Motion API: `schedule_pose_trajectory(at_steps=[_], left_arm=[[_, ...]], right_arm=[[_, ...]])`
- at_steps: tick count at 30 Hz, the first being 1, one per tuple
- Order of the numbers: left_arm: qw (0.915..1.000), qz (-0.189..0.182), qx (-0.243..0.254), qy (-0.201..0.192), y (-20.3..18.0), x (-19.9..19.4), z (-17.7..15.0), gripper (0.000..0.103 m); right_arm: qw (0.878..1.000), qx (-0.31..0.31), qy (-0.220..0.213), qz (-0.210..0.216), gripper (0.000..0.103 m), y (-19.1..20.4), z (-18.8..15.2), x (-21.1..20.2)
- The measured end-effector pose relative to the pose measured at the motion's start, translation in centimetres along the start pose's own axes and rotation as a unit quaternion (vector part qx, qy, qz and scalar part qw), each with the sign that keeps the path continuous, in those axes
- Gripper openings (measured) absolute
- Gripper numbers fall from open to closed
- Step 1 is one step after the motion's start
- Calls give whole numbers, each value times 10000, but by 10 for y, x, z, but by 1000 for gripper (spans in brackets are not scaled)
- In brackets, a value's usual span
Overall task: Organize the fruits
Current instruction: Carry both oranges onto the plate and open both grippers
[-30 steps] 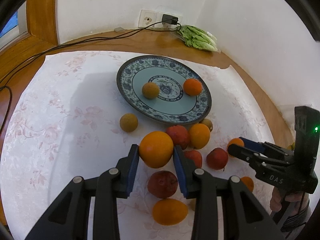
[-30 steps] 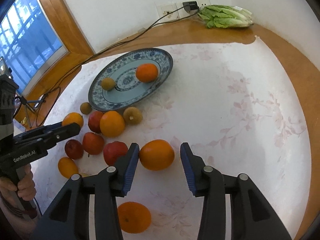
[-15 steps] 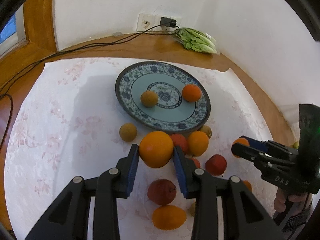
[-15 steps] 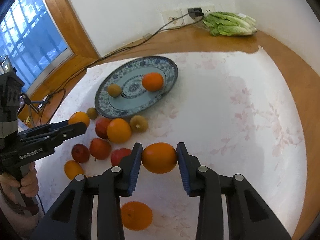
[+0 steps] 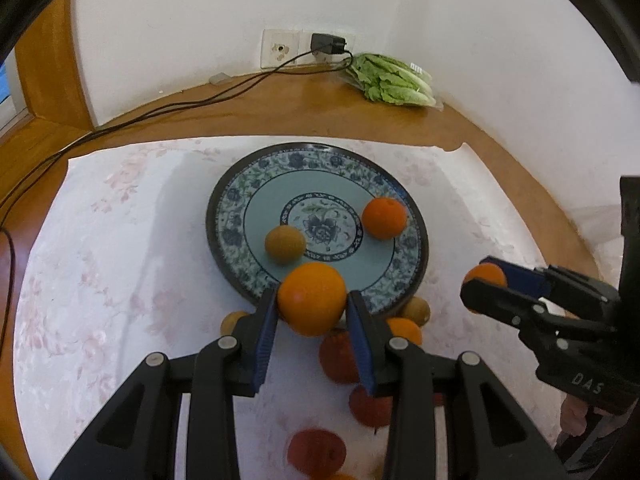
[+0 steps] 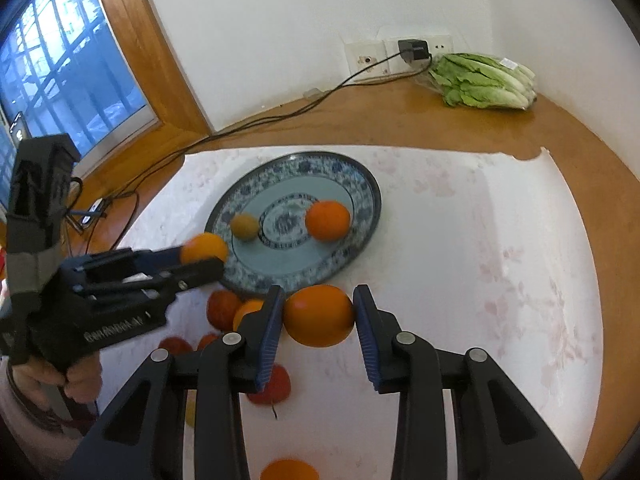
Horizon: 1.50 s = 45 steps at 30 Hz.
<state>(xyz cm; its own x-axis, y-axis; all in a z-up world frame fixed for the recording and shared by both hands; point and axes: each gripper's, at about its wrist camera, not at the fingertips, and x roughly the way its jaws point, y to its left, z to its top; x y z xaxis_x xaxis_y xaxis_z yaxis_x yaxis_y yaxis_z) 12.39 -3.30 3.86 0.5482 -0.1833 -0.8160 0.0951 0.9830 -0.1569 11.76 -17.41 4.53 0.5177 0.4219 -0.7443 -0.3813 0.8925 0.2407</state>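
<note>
My left gripper [image 5: 312,304] is shut on an orange [image 5: 311,298], held above the near rim of the blue patterned plate [image 5: 240,196]. My right gripper [image 6: 319,310] is shut on another orange [image 6: 318,315], lifted in front of the plate [image 6: 360,184]. On the plate lie a small orange [image 5: 384,217] and a brownish round fruit [image 5: 285,244]. Red apples [image 5: 338,356] and more oranges [image 5: 405,330] lie on the cloth below the grippers, partly hidden by the fingers. Each gripper shows in the other's view, the right one [image 5: 482,286] and the left one [image 6: 202,258].
A white floral cloth [image 5: 100,280] covers the wooden table [image 5: 280,112]. A bagged lettuce [image 5: 394,82] lies at the back by a wall socket [image 5: 280,48] with a black cable [image 5: 160,110]. A window [image 6: 60,80] is at the left. A hand [image 6: 80,380] holds the left gripper.
The right gripper closed on its orange and lifted it. Both grippers carried their oranges forward towards the plate, which now looms closer in both views.
</note>
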Motion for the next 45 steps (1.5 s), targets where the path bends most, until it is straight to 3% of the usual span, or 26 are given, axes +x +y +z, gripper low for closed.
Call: schedule_pose_trajectory(at_steps=[15, 33, 37, 42, 45], left_arm=[[9999, 120, 63, 1, 0, 30, 7, 36], [9997, 203, 119, 22, -1, 38, 14, 37], [9998, 170, 113, 65, -1, 38, 15, 47], [9999, 78, 36, 81, 0, 31, 14, 50], [9999, 88, 59, 8, -1, 21, 14, 61]], right_arm=[[10000, -13, -81, 53, 36, -8, 18, 38], [9990, -251, -295, -243, 36, -4, 22, 46], [9993, -191, -281, -169, 38, -6, 22, 44], [9992, -163, -357, -27, 44, -4, 21, 37], [9991, -124, -401, -11, 47, -3, 21, 33]])
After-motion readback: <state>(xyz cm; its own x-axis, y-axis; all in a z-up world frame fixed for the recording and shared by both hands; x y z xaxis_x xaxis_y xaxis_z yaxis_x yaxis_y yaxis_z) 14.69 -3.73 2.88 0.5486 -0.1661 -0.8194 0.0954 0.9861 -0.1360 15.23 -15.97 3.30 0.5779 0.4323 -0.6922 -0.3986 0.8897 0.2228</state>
